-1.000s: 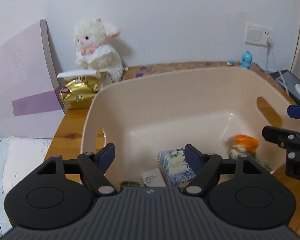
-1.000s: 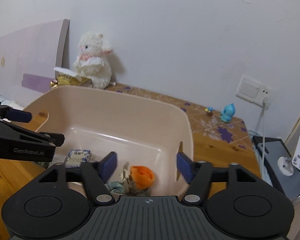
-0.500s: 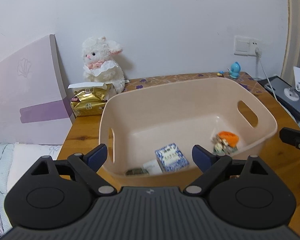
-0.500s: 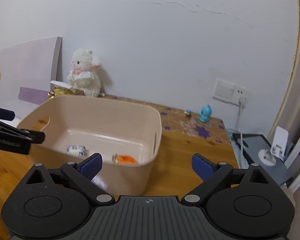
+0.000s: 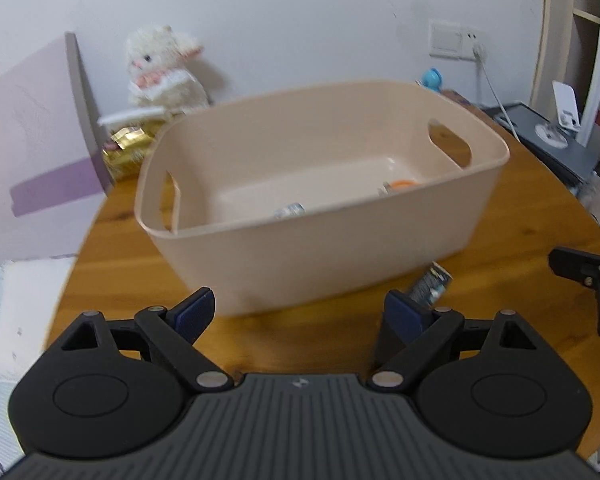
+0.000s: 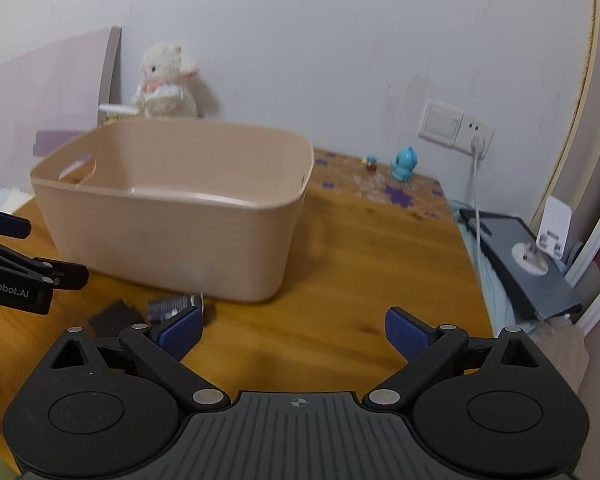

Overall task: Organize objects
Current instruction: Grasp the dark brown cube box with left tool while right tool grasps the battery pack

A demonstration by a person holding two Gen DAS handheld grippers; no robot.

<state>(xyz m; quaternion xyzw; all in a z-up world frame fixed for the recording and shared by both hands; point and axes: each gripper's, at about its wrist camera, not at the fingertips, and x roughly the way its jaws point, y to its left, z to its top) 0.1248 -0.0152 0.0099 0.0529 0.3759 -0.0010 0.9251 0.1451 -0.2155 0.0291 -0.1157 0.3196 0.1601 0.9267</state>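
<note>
A beige plastic bin (image 5: 340, 248) with handle slots stands on the wooden table (image 5: 120, 280); it also shows in the right wrist view (image 6: 172, 232). Inside it I see part of an orange item (image 5: 402, 185) and a small blue-white pack (image 5: 290, 211). A small silver-blue packet (image 5: 430, 286) lies on the table in front of the bin, next to a dark flat piece (image 6: 114, 316); the packet shows in the right wrist view too (image 6: 174, 305). My left gripper (image 5: 300, 314) is open and empty, low over the table before the bin. My right gripper (image 6: 292, 326) is open and empty.
A white plush lamb (image 5: 160, 68) and a gold snack bag (image 5: 130, 152) stand at the back left by a pink board (image 5: 32, 132). A blue figurine (image 6: 404, 164), wall socket with cable (image 6: 476, 148), and a dark device (image 6: 520, 256) are at the right.
Both grippers have pulled back and lowered from above the bin to table height in front of it. The packet and dark piece on the table have come into view.
</note>
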